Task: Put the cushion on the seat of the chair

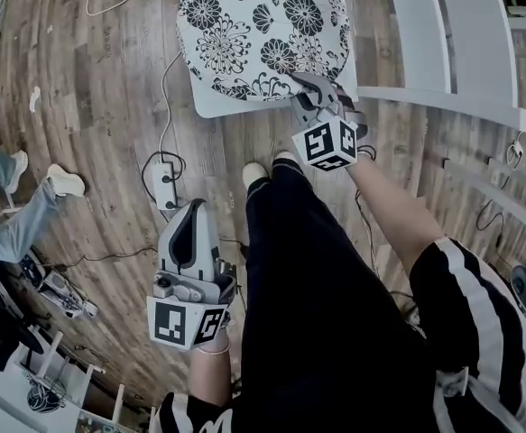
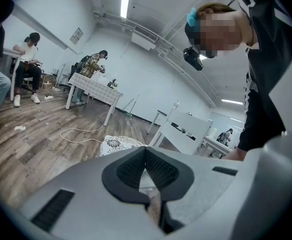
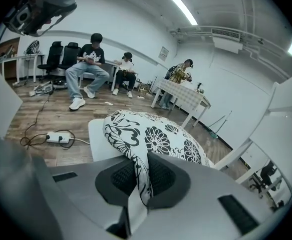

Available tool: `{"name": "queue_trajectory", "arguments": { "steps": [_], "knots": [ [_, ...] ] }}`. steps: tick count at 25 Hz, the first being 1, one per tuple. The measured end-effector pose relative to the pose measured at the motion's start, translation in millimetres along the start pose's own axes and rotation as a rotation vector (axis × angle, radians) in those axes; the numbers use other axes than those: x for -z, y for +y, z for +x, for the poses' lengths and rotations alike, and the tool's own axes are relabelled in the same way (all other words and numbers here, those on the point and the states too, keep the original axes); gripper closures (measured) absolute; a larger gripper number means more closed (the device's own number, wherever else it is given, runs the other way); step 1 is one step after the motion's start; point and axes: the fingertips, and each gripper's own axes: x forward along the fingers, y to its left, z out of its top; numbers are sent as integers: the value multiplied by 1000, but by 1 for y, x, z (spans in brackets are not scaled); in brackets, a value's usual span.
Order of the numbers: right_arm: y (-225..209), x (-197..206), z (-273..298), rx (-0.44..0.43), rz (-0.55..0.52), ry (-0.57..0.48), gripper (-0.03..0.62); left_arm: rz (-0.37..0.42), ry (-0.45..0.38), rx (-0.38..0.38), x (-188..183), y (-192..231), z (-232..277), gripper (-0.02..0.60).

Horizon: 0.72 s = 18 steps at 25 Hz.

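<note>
A white cushion point(image 1: 263, 25) with a black flower print lies on the white chair seat point(image 1: 210, 106) at the top of the head view. My right gripper point(image 1: 309, 84) is shut on the cushion's near edge. In the right gripper view the printed fabric point(image 3: 161, 134) is pinched between the dark pads point(image 3: 116, 176), with the seat point(image 3: 98, 139) showing to its left. My left gripper point(image 1: 195, 207) hangs lower and nearer to me, well clear of the chair. Its jaws point(image 2: 146, 156) are shut with nothing between them. The cushion point(image 2: 116, 144) shows small beyond them.
A power strip point(image 1: 165, 186) and cables lie on the wood floor left of the chair. White tables point(image 1: 443, 43) stand to the right. A seated person's legs point(image 1: 10, 206) are at the far left. My own black trousers point(image 1: 308, 269) fill the lower middle.
</note>
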Motion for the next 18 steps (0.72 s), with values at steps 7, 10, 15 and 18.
{"name": "queue_trajectory", "arguments": {
  "steps": [7,10,15,18],
  "knots": [
    [11,14,11,-45,-61,33,562,50,39,10,6,0,8,578],
    [15,20,16,-60,-83,53,562,45,42,16,7,1,13,578],
    [21,28,22,-78,-106,73,563,32,51,21,14,-1,15,578],
    [23,31,25,-88,-113,87,563,37,61,20,16,0,15,578]
  ]
}}
